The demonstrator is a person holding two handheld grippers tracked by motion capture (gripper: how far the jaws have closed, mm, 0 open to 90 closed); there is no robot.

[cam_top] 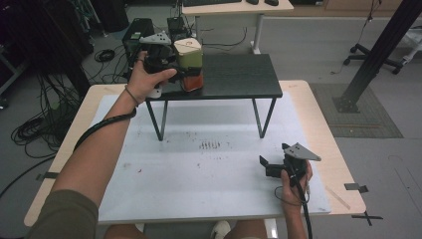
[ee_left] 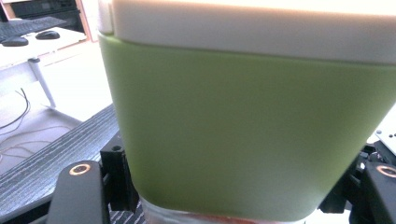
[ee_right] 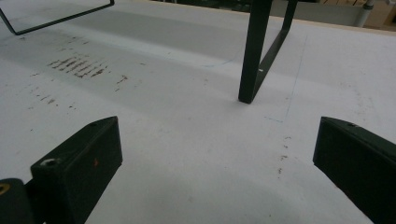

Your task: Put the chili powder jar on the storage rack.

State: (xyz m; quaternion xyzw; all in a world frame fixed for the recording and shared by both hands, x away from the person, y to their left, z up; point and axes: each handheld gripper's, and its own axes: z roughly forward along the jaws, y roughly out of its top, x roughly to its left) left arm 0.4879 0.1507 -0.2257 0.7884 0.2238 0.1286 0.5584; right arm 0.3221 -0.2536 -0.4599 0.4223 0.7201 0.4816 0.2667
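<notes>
The left gripper pinches a matte green, rounded-square container with a cream lid at its clear, reddish base, on the dark wood-grain shelf (placing or lifting cannot be told). The right gripper, jaws spread, idles over the scuffed white mat. Next likely needs a level, steady hold.

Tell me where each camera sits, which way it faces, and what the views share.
High view: above the person's side, facing forward-down; forearms, left hand-held gripper, right hand-held gripper.
Left gripper view: facing the green container with cream lid between its jaws.
Right gripper view: low over the white mat, open jaws.
Shared: small black shelf-table, its leg.
</notes>
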